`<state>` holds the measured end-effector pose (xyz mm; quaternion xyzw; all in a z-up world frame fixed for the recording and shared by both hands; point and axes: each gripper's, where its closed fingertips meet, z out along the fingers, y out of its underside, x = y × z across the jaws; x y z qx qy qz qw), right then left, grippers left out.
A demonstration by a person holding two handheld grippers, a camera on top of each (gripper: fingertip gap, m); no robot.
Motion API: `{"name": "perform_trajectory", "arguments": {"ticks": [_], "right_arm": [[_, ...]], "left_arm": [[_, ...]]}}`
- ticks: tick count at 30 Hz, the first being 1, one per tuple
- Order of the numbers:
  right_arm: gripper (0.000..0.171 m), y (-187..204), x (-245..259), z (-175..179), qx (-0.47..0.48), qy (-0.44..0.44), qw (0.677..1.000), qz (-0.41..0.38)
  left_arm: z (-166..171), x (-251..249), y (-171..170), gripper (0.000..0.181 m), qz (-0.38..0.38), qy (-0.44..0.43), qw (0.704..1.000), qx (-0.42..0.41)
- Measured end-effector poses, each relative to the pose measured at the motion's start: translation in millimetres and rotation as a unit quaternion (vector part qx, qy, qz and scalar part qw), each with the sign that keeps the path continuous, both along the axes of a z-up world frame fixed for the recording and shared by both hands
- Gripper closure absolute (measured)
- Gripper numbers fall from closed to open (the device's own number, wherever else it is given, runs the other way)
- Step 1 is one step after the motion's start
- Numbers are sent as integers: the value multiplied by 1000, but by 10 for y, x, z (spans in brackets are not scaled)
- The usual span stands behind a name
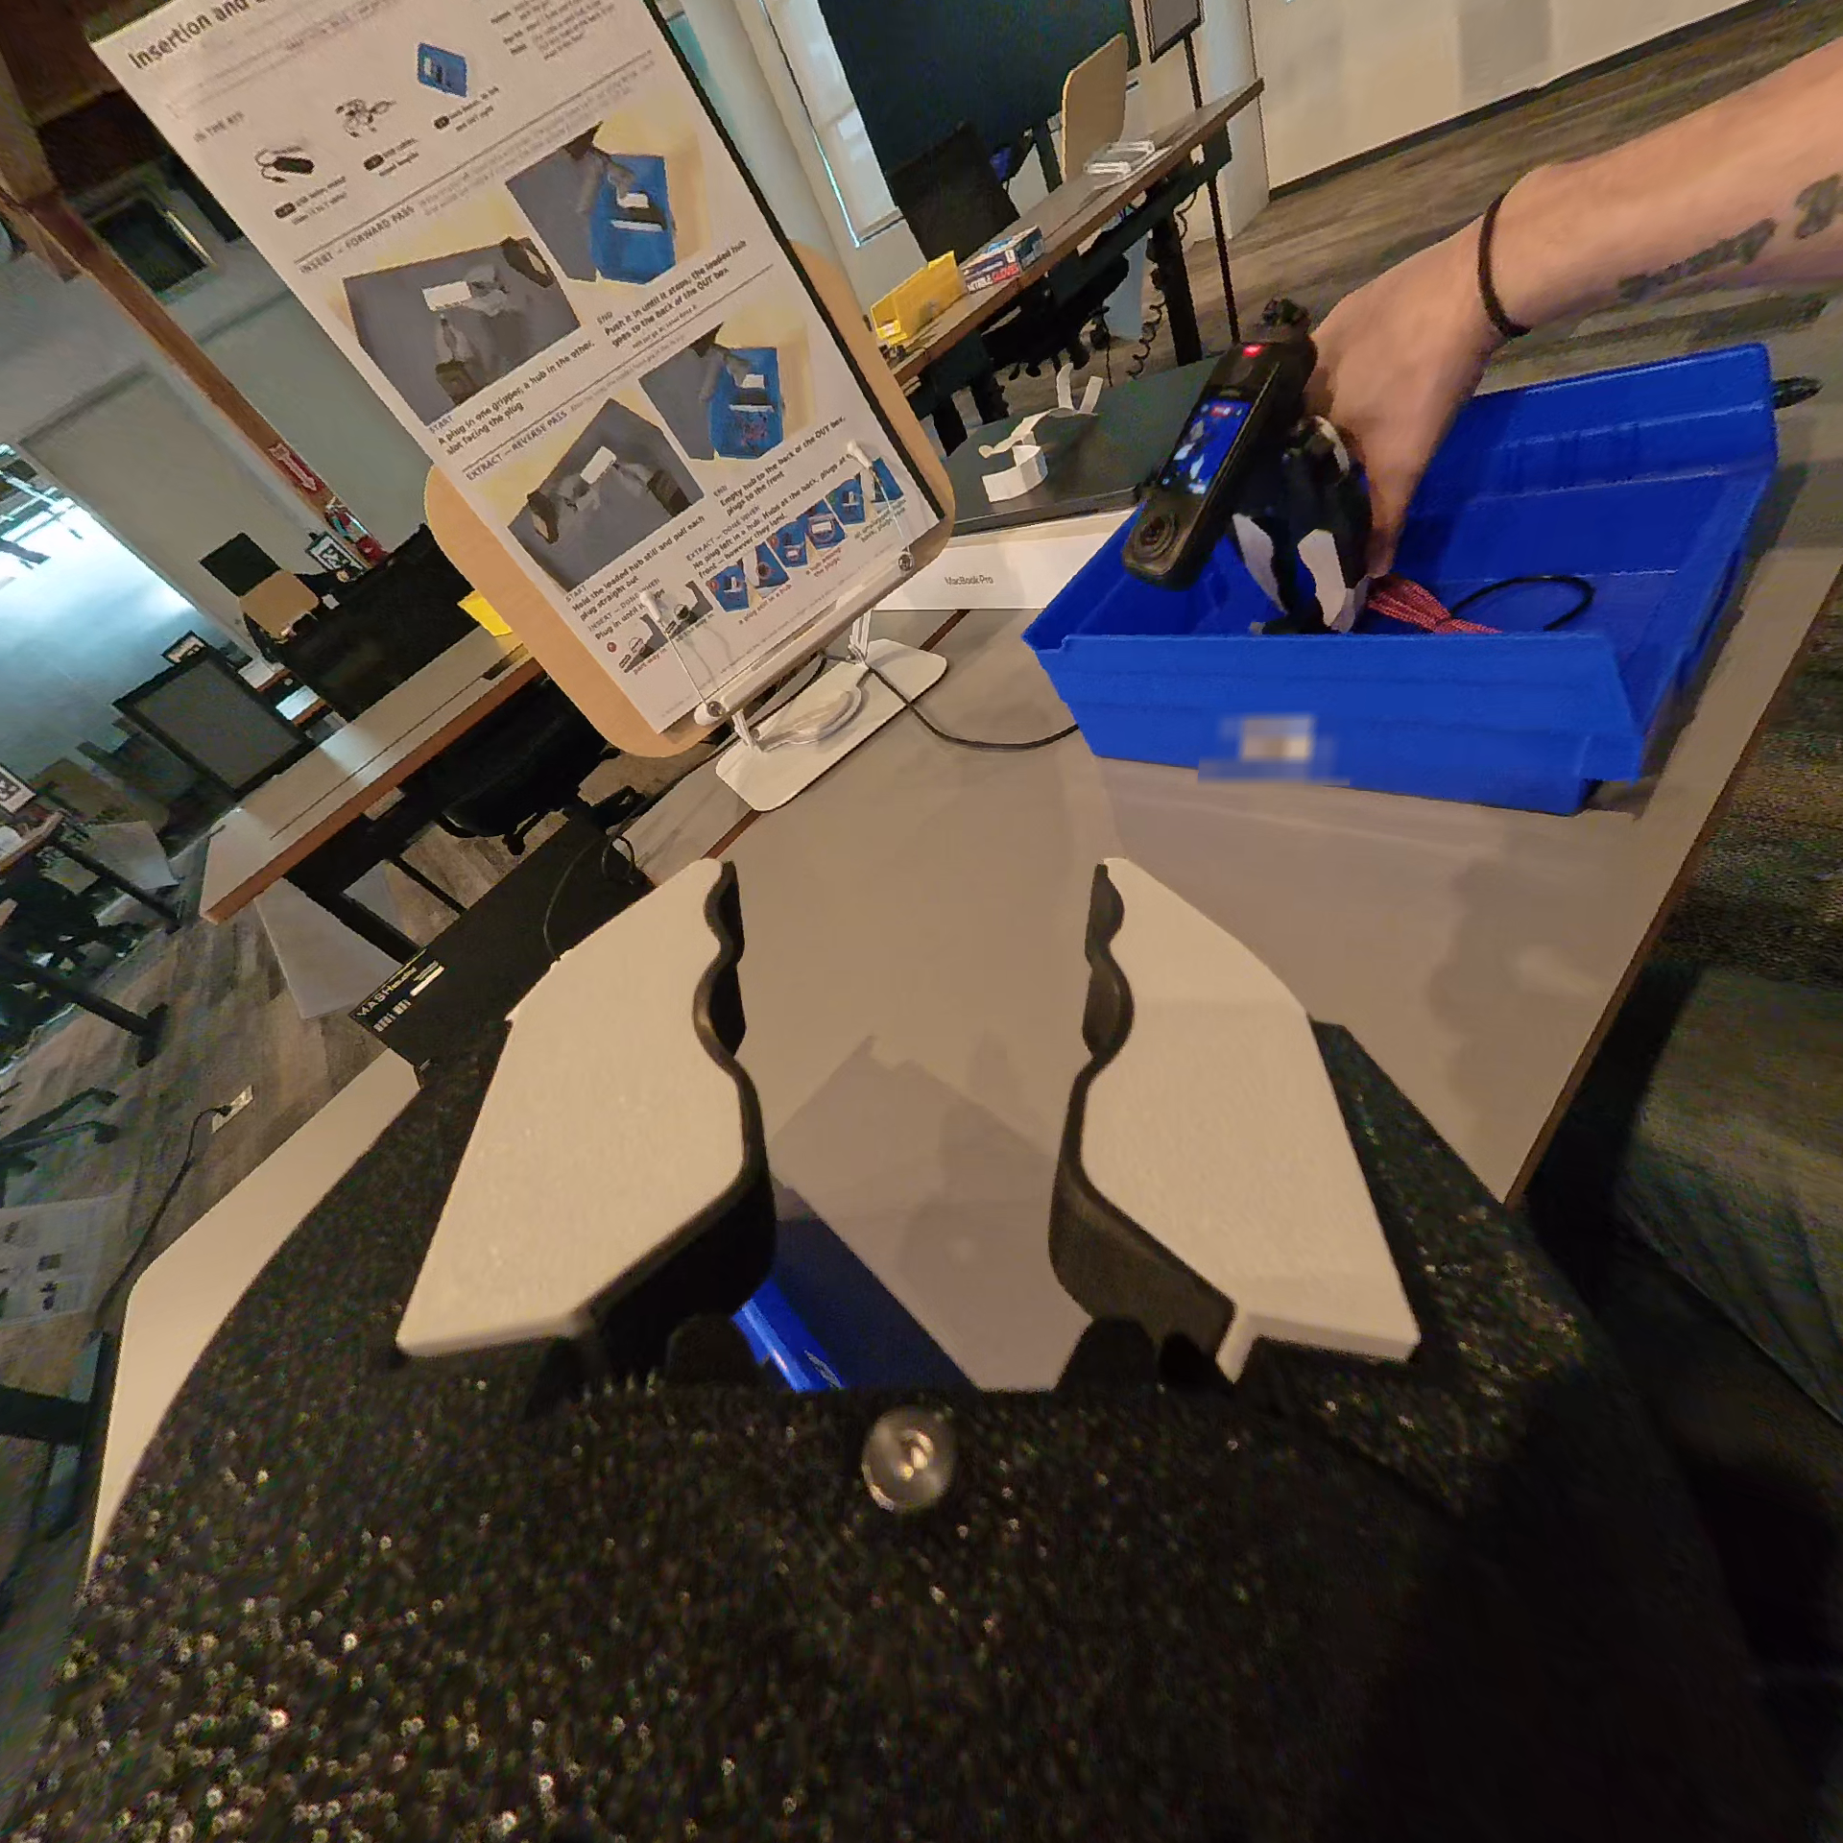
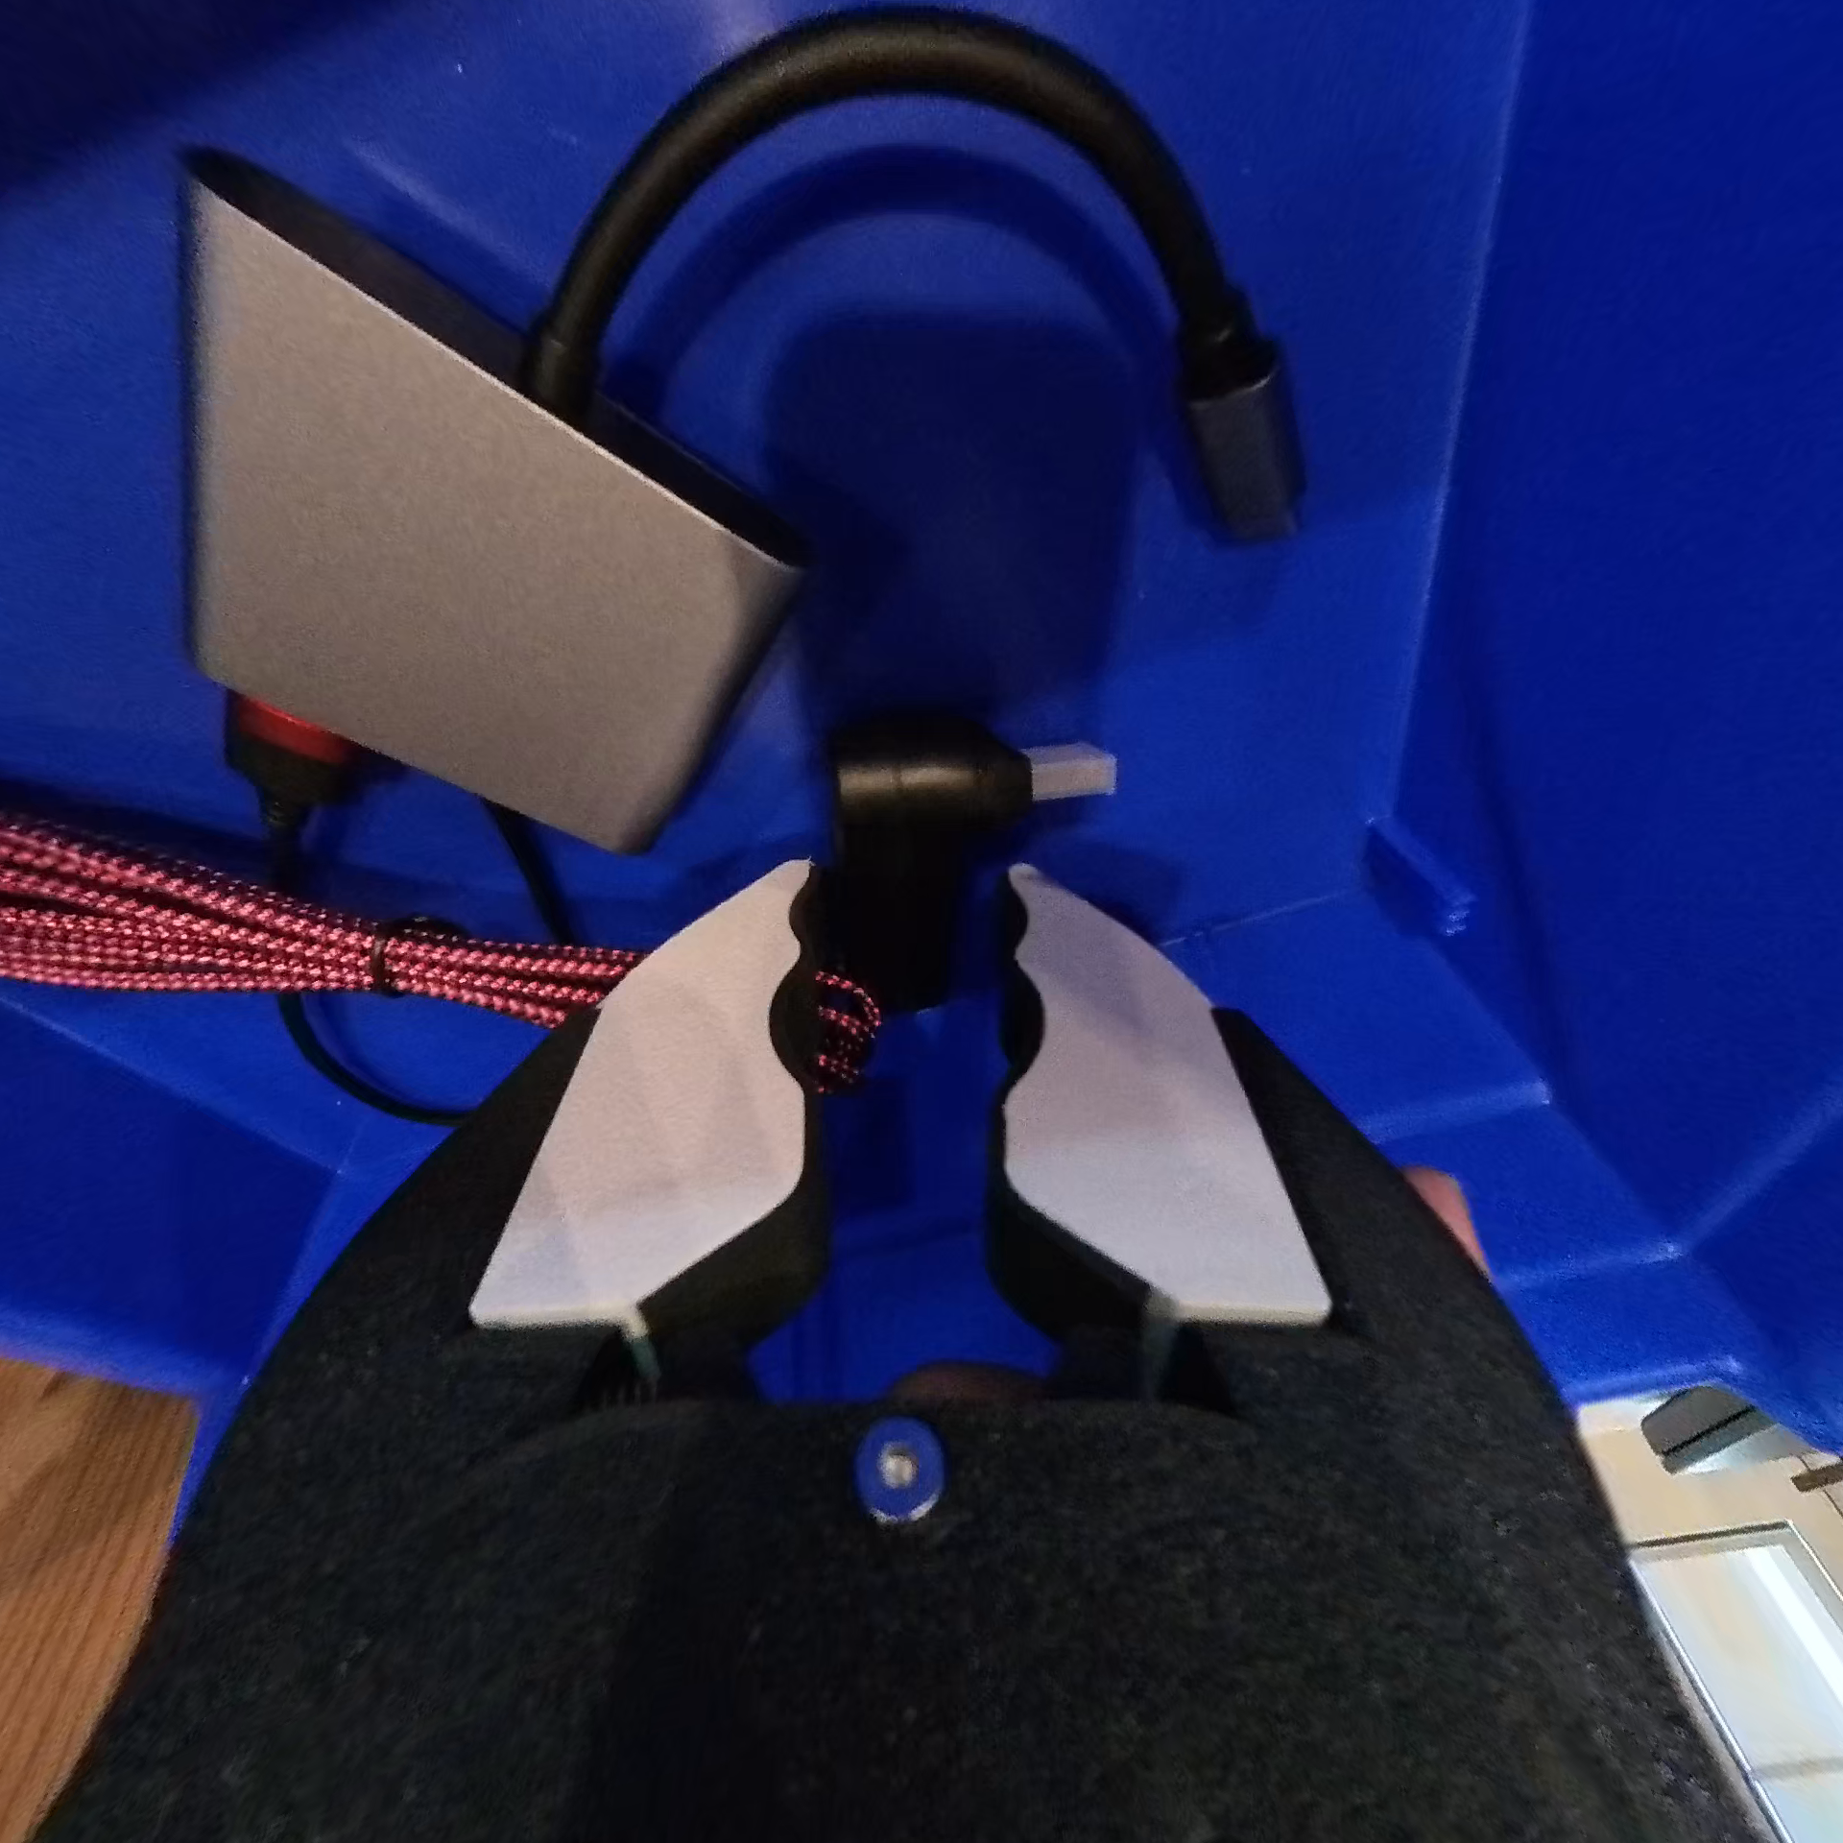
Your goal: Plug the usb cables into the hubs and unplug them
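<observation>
In the right wrist view, my right gripper (image 2: 908, 878) is down inside the blue bin (image 2: 1646, 499). Its jaws are closed on the body of a black right-angle USB plug (image 2: 898, 798), whose silver tip points right. The plug's red braided cable (image 2: 249, 937) runs off to the left. A grey hub (image 2: 449, 519) lies at the upper left, with a red plug (image 2: 289, 738) in its near end and a black lead (image 2: 878, 55) ending in a loose connector (image 2: 1247, 439). My left gripper (image 1: 913, 878) is open and empty over the grey table (image 1: 1097, 997).
The blue bin (image 1: 1346, 698) sits at the table's far right, and a hand (image 1: 1396, 419) holds the right gripper (image 1: 1306, 618) in it. An instruction board (image 1: 598, 349) on a stand is at the far left. A white box (image 1: 957, 578) lies behind the bin. One gripper's finger ends stand about 50 cm off the other's. Measured from the fingertips, the grey hub (image 2: 449, 519) is 8 cm or so from the right gripper and 40 cm from the left.
</observation>
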<state>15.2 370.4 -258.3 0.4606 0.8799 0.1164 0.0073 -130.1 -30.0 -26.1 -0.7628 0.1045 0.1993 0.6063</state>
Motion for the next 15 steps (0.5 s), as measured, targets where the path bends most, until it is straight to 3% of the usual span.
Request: {"name": "perform_trajectory", "arguments": {"ticks": [4,15], "right_arm": [[148,-34,35,-8,-11,-10,1000,-7],[150,-39,38,69,-11,8,999,-35]], "left_arm": [[3,11,4,115,-1,2,1000,0],[67,-2,-49,115,2,3,1000,8]]}}
